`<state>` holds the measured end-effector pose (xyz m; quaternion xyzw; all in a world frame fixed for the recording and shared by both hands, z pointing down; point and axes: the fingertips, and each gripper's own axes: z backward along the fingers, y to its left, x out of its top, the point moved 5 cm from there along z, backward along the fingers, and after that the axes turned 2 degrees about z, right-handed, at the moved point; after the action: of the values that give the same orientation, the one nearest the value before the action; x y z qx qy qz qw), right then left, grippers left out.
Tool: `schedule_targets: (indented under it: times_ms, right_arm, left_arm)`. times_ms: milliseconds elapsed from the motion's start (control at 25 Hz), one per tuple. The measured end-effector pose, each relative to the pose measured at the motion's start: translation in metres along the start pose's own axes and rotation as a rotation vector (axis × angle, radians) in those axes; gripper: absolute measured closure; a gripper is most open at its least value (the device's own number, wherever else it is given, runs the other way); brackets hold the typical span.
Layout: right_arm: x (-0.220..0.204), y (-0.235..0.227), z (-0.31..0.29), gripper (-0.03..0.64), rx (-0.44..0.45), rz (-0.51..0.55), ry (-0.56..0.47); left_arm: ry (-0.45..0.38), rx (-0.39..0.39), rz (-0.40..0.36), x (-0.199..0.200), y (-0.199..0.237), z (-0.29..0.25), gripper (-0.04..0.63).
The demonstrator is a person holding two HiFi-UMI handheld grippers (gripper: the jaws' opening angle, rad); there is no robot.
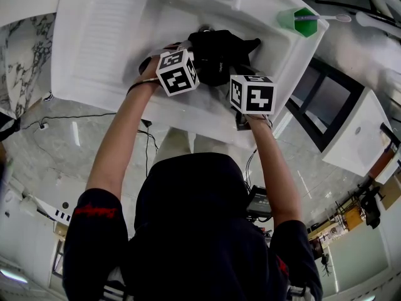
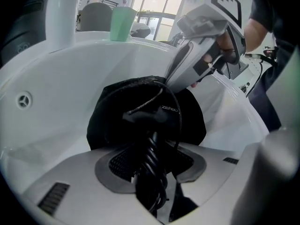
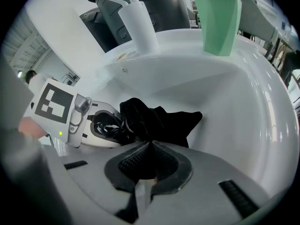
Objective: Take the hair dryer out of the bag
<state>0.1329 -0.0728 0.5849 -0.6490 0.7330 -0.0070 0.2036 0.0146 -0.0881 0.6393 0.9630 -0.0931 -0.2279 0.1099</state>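
Note:
A black cloth bag (image 1: 216,55) lies crumpled in the white sink basin (image 1: 119,36). My left gripper (image 2: 152,172) is shut on a thick bundle of coiled black cord (image 2: 151,156) that comes out of the bag (image 2: 190,121). A dark plug-like piece (image 2: 143,116) shows just above the coil. The dryer's body cannot be made out. My right gripper (image 3: 149,161) is shut on a fold of the bag's fabric (image 3: 164,123). Its view shows the left gripper (image 3: 110,125) close on the left, with cord between its jaws. The right gripper (image 2: 176,81) reaches down onto the bag's far edge.
A green cup (image 1: 296,21) with a toothbrush (image 1: 322,18) stands on the sink's back right rim, next to the white faucet (image 3: 138,25). The basin wall has an overflow hole (image 2: 23,100). A ribbed drainboard (image 1: 109,30) lies left of the basin.

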Motion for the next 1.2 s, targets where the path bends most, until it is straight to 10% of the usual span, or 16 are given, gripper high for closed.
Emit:
schedule_targets:
  times_ms: [1200]
  right_arm:
    - [0.002, -0.005, -0.005, 0.577, 0.004, -0.018, 0.013]
  left_arm:
    - [0.069, -0.018, -0.054, -0.007, 0.003, -0.025, 0.38]
